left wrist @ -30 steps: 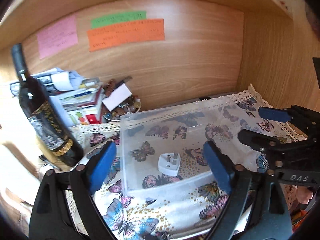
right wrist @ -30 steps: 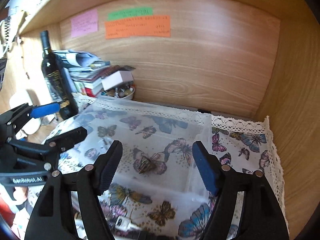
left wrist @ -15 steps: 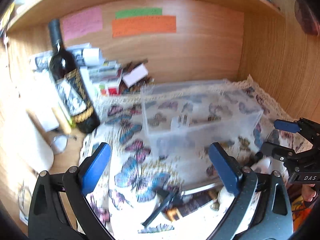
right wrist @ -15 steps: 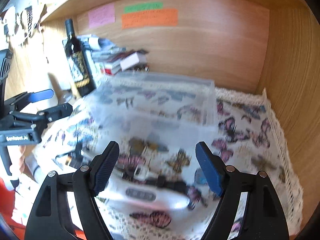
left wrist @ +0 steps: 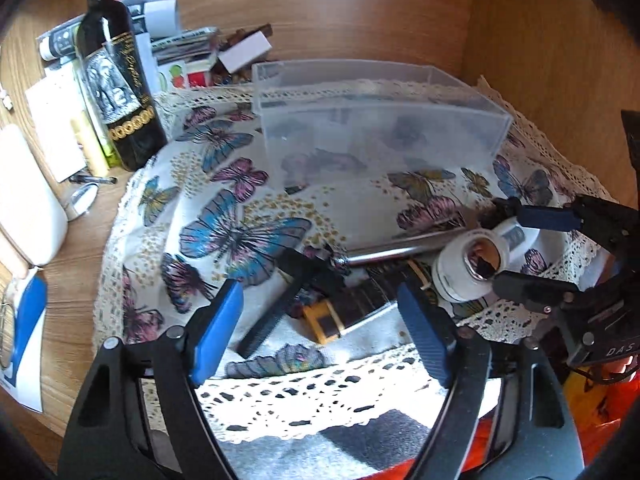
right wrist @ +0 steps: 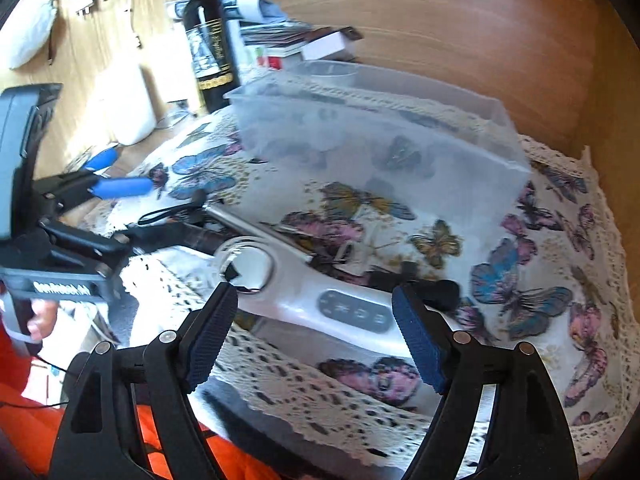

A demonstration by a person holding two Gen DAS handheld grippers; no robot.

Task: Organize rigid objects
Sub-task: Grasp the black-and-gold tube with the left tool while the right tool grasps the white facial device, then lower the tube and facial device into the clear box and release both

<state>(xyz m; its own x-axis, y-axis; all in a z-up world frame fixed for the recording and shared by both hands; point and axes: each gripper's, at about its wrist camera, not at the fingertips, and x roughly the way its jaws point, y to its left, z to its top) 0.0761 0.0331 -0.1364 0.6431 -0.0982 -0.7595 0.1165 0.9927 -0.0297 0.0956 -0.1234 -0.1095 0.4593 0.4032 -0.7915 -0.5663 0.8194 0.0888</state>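
In the left wrist view, the left gripper (left wrist: 320, 328) fills the bottom of the frame with its blue pads spread wide, nothing between them. Past the pads, low centre, lies a jumble of items on the butterfly tablecloth (left wrist: 224, 216): a black comb (left wrist: 268, 324), a silver rod (left wrist: 404, 248), and a dark strap with a yellow buckle (left wrist: 324, 320), partly overlapped and hard to separate. At centre right a white handheld device (left wrist: 472, 264) shows only its round mirrored head; the right gripper (left wrist: 524, 248) hovers beside it, cut off by the frame edge. The clear plastic bin (left wrist: 376, 120) sits upper centre, its contents clouded by the frosted wall. A wine bottle (left wrist: 116, 80) stands upper left.

In the right wrist view, the right gripper (right wrist: 316, 340) is also spread open, bracketing the white handheld device (right wrist: 320, 300) without gripping it. The bin (right wrist: 384, 144) is motion-blurred behind. The left gripper (right wrist: 108, 180) enters from the left edge.
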